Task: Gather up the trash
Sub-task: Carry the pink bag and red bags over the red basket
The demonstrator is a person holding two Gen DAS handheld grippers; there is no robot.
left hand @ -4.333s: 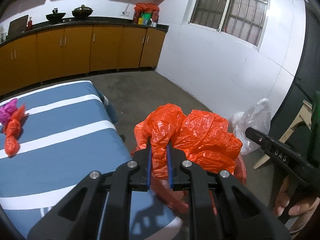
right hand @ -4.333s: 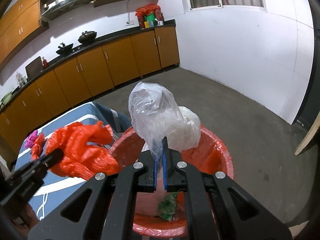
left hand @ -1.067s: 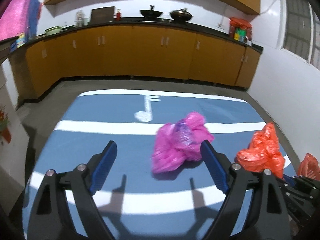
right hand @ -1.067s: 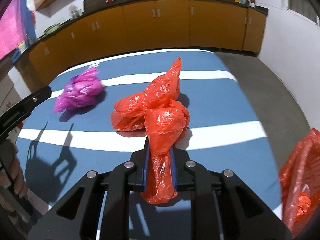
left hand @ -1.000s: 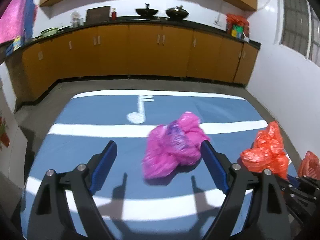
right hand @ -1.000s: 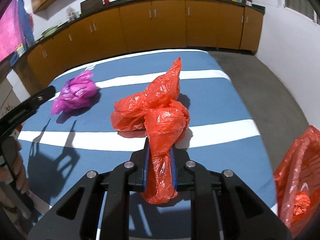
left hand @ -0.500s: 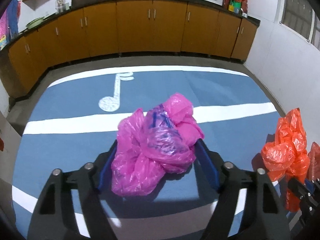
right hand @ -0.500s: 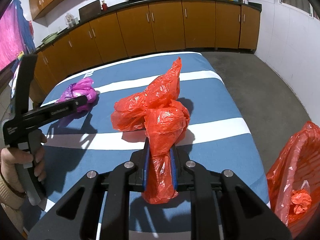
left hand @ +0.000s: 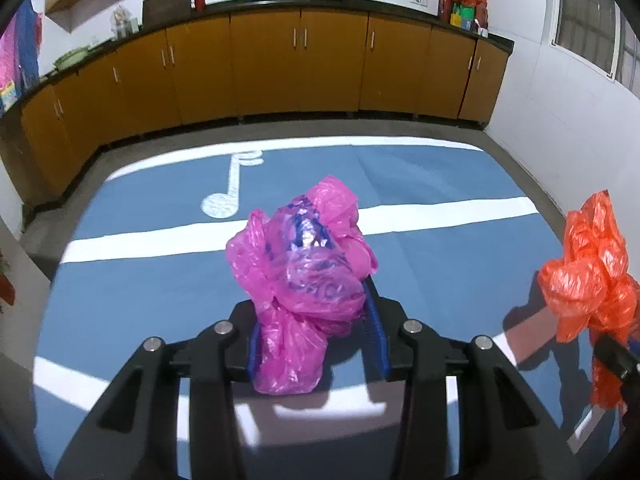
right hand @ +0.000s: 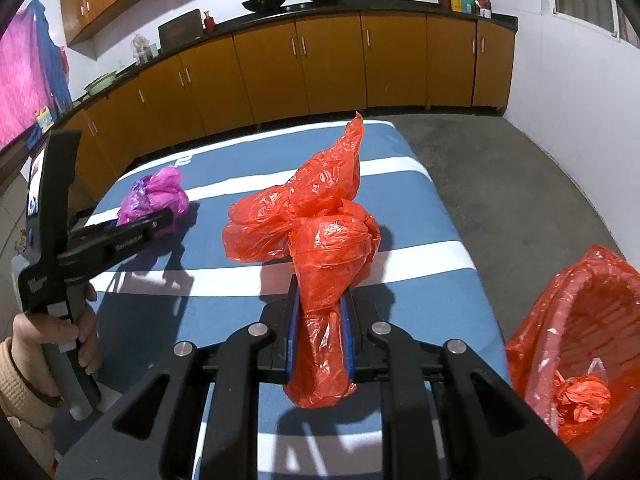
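The left gripper (left hand: 316,328) is closing its jaws around the pink bag (left hand: 302,276); the crumpled bag sits between the blue pads (left hand: 374,330), its lower end hanging down past them, and it bulges above toward 12 o'clock. It rests on the blue table (left hand: 420,184), just below the white stripe (left hand: 440,214), with a white music note (left hand: 230,188) at 11 o'clock from it. In the right wrist view the same bag (right hand: 156,196) lies at 10 o'clock, with the left gripper (right hand: 160,218) reaching onto it, held by a hand (right hand: 52,336)

The right gripper (right hand: 320,336) is clamped on the orange bag (right hand: 316,220), pinching its narrow lower part while the rest balloons up toward 12 o'clock over the table. From the left wrist this bag (left hand: 592,272) shows at 3 o'clock

A bin (right hand: 576,320) lined in orange plastic stands off the table at 4 o'clock, with a small orange wad (right hand: 584,396) inside
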